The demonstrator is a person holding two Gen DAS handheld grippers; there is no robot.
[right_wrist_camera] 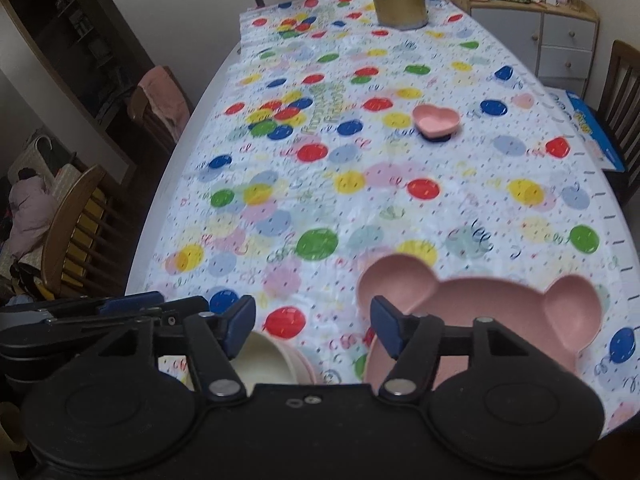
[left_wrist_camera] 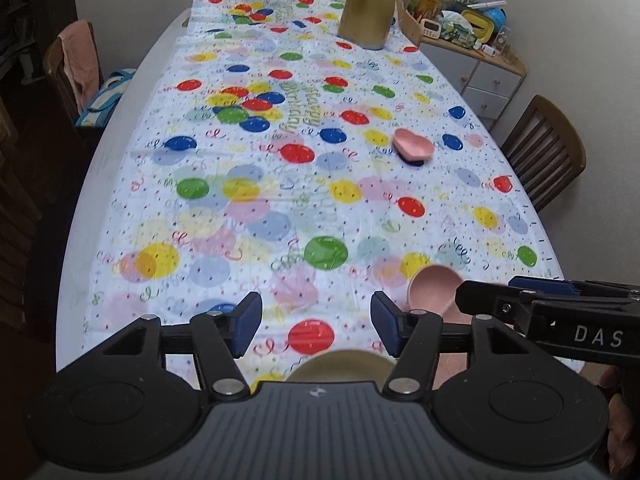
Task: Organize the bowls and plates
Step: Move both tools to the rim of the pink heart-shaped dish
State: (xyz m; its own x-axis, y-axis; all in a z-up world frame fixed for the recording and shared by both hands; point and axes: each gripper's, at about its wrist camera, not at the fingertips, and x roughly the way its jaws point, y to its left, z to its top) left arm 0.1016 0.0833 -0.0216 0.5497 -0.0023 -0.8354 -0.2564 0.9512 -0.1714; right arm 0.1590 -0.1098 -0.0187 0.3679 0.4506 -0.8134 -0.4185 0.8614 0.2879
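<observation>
In your left wrist view, the left gripper (left_wrist_camera: 316,326) has jaws apart, empty, over open desk (left_wrist_camera: 120,160); the heart bowl (left_wrist_camera: 413,145) sits far right.

In your right wrist view, the right gripper (right_wrist_camera: 312,328) has jaws apart, empty; the bear plate (right_wrist_camera: 500,304) lies crosswise, ears pointing away, near the right edge.

Mostly matt plastic on a shiny party tablecloth

The balloon-print tablecloth (left_wrist_camera: 280,184) looks like thin glossy plastic sheet, a bit wrinkly. Pink bear-shaped plate (right_wrist_camera: 500,304) and pink heart-shaped bowl (right_wrist_camera: 436,120) are smooth matt plastic. Gold jug (left_wrist_camera: 366,12) has a satin metallic sheen, and the chair (left_wrist_camera: 548,152) is varnished wood.
</observation>
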